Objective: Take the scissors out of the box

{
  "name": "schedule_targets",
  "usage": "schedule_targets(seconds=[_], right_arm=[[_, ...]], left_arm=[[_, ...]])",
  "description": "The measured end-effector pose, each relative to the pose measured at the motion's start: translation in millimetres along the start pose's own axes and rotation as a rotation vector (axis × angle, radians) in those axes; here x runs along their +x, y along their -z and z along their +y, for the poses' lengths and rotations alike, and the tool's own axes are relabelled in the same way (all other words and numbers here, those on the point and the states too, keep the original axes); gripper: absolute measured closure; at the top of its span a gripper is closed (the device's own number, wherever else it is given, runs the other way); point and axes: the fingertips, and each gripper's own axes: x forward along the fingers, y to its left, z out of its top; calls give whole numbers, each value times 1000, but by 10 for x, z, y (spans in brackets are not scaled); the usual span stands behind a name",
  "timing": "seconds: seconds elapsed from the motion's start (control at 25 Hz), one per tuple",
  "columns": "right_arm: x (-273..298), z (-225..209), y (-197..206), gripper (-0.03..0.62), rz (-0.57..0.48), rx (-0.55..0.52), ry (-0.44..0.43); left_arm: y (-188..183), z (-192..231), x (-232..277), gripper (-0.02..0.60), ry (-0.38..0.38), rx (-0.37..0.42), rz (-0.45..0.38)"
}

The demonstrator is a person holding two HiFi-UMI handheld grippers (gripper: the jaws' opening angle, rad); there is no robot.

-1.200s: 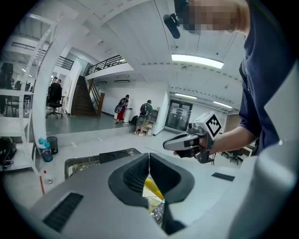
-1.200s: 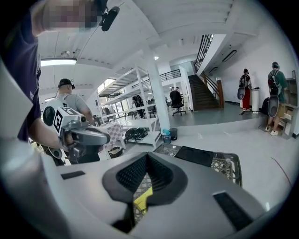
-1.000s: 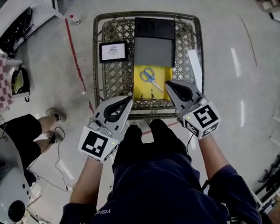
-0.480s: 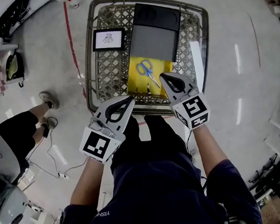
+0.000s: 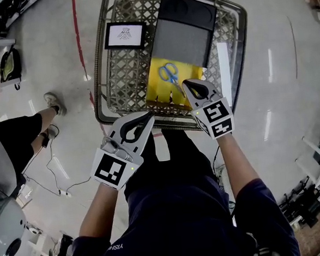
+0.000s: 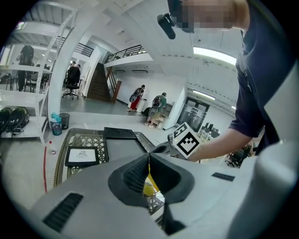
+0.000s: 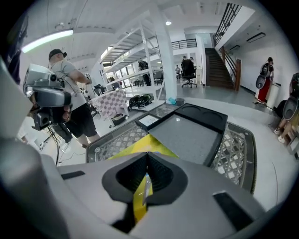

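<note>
Blue-handled scissors [image 5: 170, 74] lie in a yellow box [image 5: 160, 89] inside a metal lattice basket [image 5: 121, 83], handles far, blades pointing near-right. My right gripper [image 5: 186, 84] is shut and empty, its tips just above the box's near right part beside the blades. In the right gripper view its jaws meet at the tip [image 7: 147, 155], with the yellow box [image 7: 140, 142] and a silver blade [image 7: 145, 189] showing beyond them. My left gripper [image 5: 150, 115] is shut and empty over the basket's near rim, left of the box. Its closed tips [image 6: 149, 157] show in the left gripper view.
A dark grey tray [image 5: 185, 35] lies just beyond the yellow box. A framed picture [image 5: 124, 35] rests at the basket's far left, and a white strip [image 5: 224, 73] along its right side. A person [image 5: 16, 143] stands on the floor at left, with cables and a red floor line [image 5: 79, 43].
My right gripper has come down and forward from the basket's near rim to over the yellow box beside the scissors. My left gripper has sunk a little near the rim. Both stayed shut.
</note>
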Motion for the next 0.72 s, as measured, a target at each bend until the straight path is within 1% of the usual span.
schedule_targets(seconds=[0.36, 0.56, 0.64, 0.72], right_arm=[[319, -18, 304, 572, 163, -17, -3], [448, 17, 443, 530, 233, -8, -13], [493, 28, 495, 503, 260, -5, -13], [529, 28, 538, 493, 285, -1, -6]], left_arm=[[169, 48, -40, 555, 20, -33, 16], [207, 103, -69, 555, 26, -47, 21], [219, 135, -90, 555, 25, -57, 22], [230, 167, -113, 555, 25, -63, 22]])
